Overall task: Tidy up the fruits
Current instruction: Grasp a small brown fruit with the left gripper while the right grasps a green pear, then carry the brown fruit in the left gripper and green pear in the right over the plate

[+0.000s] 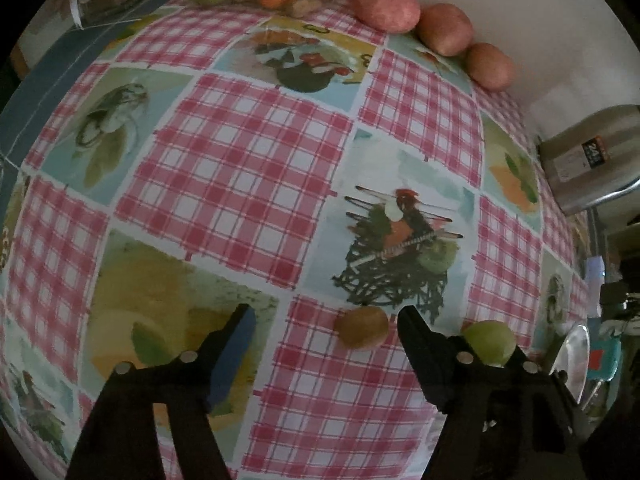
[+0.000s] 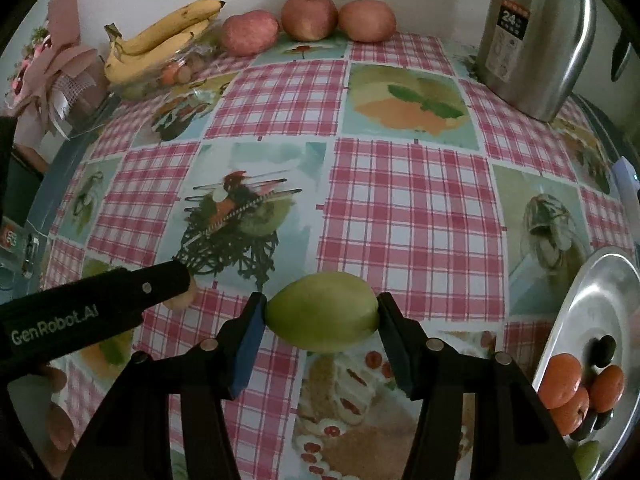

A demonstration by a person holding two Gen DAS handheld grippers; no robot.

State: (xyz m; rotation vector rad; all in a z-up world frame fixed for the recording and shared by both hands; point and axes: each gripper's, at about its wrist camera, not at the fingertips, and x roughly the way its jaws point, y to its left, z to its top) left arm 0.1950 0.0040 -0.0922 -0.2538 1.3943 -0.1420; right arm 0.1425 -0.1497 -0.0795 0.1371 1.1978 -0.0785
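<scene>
A smooth green mango-shaped fruit point(image 2: 322, 317) is pinched between the right tongs point(image 2: 322, 320), just above the checked pink-and-white tablecloth surface point(image 2: 412, 208); the left tongs point(image 1: 326, 330) are spread around a small brown round fruit point(image 1: 361, 327), not yet gripped; a round metal plate point(image 2: 600, 300) already holds orange tangerines point(image 2: 560, 380) and dark fruits; three red apples point(image 2: 308, 16) and yellow bananas point(image 2: 160, 40) are left by the wall, so sorting seems partly done.

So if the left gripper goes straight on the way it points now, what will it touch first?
Most likely the small brown fruit on the tablecloth, lying between the open fingers of the left gripper, nearer the right one. Depth is unclear.
</scene>
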